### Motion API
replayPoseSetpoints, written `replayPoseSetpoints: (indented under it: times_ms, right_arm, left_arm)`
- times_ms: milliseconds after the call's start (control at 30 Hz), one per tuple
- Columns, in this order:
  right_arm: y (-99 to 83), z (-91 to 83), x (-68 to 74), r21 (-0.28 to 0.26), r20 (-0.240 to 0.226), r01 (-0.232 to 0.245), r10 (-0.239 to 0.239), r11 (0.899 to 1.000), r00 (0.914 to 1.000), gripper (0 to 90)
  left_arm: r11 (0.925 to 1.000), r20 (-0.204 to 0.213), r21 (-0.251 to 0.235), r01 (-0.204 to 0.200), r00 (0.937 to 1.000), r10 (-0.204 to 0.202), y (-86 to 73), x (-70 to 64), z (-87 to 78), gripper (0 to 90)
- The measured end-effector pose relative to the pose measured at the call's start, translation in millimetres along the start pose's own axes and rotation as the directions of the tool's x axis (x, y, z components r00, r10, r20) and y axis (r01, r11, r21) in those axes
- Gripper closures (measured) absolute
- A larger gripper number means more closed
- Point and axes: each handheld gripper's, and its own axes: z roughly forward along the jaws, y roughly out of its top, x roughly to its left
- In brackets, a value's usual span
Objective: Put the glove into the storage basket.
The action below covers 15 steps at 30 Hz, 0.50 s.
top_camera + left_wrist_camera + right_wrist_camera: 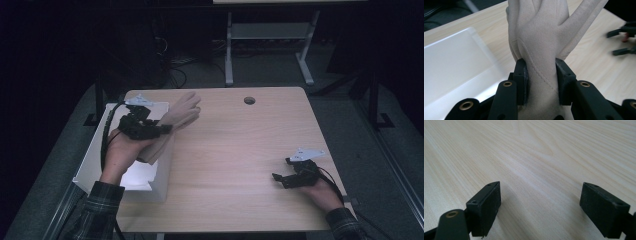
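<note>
The left gripper (pixel 165 129), a black two-jaw tool with a grey three-cornered plate on top and a black cable trailing back over the hand, is pinching a beige soft-fabric glove (pixel 175 122) across its cuff end. In the left gripper view the two black jaws press into the glove (pixel 541 42) from either side, just below the hand part, and the glove's fingers stretch away from the jaws toward the far side of the table. A stitched seam runs down the fabric between the pads.

In the high view the glove is at the left of the pale wooden rectangular table (pixel 240 150), lying over the right wall of a white open-topped box (pixel 145 182) that sits at the table's left edge. Its fingers point far and right, past the box wall and over the bare wood, while its cuff end hangs toward the box.

The right gripper (pixel 278 179) is near the right, near corner of the table, well apart from the glove. Its jaws stand spread wide, with nothing between them, low over the wood grain (pixel 541 157).
</note>
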Motion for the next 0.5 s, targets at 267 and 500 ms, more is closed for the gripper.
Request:
replayPoseSetpoints:
  times_ms: [267,500]
  right_arm:
    - [0.2,0.0,0.3,0.002,0.003,-0.005,0.005,1.0,1.0,16.7]
    - [0.2,0.0,0.1,0.003,0.003,-0.002,0.002,1.0,1.0,16.8]
  left_arm:
    - [0.9949,-0.097,-0.009,0.1,0.9902,-0.101,-38.1,33.5,-5.5,66.3]
    - [0.9868,-0.168,0.029,0.16,0.9739,-0.153,-69.0,54.0,8.6,66.2]
